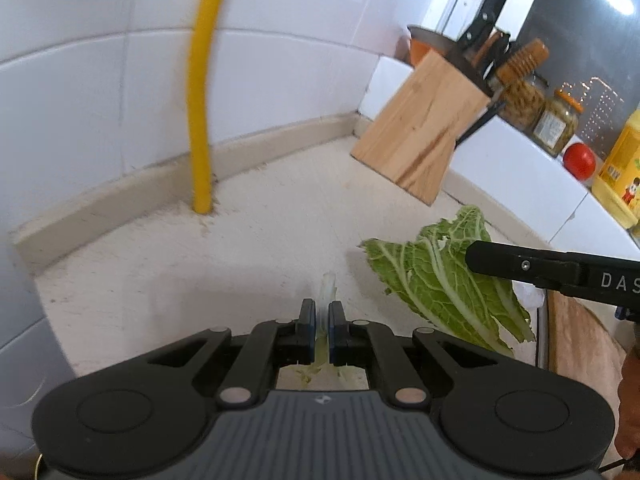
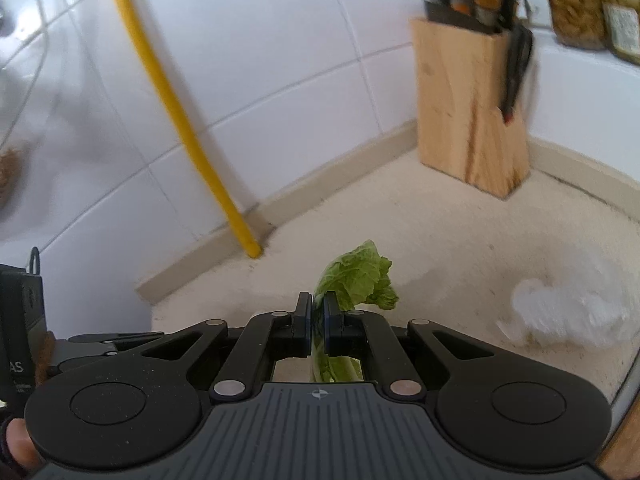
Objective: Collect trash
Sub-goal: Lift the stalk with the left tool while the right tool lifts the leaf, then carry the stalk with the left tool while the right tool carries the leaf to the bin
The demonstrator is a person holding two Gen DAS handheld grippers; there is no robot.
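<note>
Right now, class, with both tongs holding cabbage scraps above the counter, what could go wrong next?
1. The left tongs pinch only a thin pale scrap; it might slip out.
2. The leaf droops from the right tongs and could tear or drop.
3. The crumpled white bag may be forgotten.

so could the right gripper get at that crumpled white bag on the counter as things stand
Probably not yet. The path to the white bag looks clear, but the right gripper has its jaws shut on a cabbage leaf, so it would have to drop that first.
</note>
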